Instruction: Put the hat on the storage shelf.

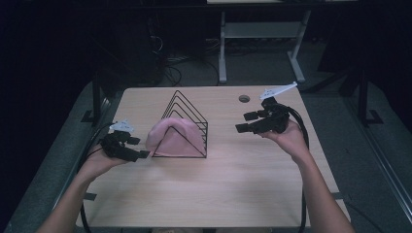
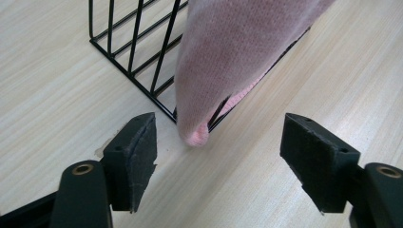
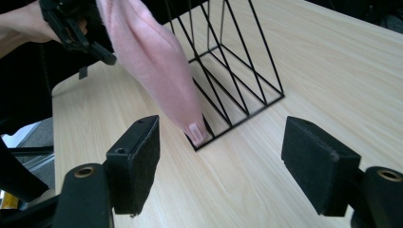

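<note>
Pink cloth (image 1: 171, 136) hangs draped over the front wire of the black rack (image 1: 187, 121), which stands left of centre on the tabletop (image 1: 228, 179). Left gripper (image 1: 127, 145) sits just beside the cloth's left end, jaws apart, holding nothing; in the left gripper view the cloth's low tip (image 2: 196, 135) hangs right ahead, between the jaws but not touched. Right gripper (image 1: 248, 122) hovers well apart over the right half of the top, jaws also wide, empty.

Step in hand, prob.: approach to grab the cloth, w/ left gripper lined up on its end. Next move would need the left gripper pushed fwd a bit so the pads bracket only fabric, then closed. Risk: rack's base wire (image 2: 138, 76) runs close beside the tip, so a jaw could catch wire w/ the cloth, or the light rack could drag along on the pull. Right gripper is free to steady the rack.

Other: cable hole (image 1: 244, 98) near the far edge; nothing else on top.
</note>
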`<state>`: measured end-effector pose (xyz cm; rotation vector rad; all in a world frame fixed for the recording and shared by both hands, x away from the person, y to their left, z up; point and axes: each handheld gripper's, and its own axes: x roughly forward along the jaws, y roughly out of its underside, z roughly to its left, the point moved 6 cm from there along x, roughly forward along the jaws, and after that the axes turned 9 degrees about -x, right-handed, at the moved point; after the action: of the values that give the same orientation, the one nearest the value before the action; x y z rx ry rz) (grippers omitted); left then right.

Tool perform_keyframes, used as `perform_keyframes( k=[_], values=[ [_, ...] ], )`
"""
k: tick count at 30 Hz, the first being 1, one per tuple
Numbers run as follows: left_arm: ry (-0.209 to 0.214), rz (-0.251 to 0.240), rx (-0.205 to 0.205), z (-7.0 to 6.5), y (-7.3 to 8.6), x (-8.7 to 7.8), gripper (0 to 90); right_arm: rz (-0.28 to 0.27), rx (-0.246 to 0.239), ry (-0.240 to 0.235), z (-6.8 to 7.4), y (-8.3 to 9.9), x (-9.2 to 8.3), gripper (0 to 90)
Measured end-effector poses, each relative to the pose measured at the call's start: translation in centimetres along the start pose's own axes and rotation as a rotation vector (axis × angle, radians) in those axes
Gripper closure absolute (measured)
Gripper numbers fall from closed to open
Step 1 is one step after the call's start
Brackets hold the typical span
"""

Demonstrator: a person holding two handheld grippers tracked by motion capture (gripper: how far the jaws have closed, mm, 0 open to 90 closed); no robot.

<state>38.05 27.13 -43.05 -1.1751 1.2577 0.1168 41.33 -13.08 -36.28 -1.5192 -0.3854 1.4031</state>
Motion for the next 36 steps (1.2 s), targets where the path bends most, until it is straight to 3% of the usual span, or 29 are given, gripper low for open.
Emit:
perform_keyframes(
  k=[17, 26, 31, 36],
  values=[
    [-0.009, -0.016, -0.016, -0.4, 0.7, -0.3, 26.8, -0.009, 0.057, 0.060, -0.9, 4.2, -2.9, 27.5],
    [0.010, -0.013, -0.007, -0.7, 1.2, 0.4, 27.3, -0.007, 0.118, 0.090, -1.2, 8.2, -4.7, 27.1],
    [0.024, -0.020, -0.015, -0.9, 1.3, 0.5, 27.3, -0.035, 0.144, 0.107, -1.2, 9.7, -5.8, 26.5],
    [0.027, -0.039, -0.020, -1.6, 1.6, 0.3, 27.3, -0.044, 0.180, 0.139, -1.0, 12.5, -7.3, 25.7]
  ],
)
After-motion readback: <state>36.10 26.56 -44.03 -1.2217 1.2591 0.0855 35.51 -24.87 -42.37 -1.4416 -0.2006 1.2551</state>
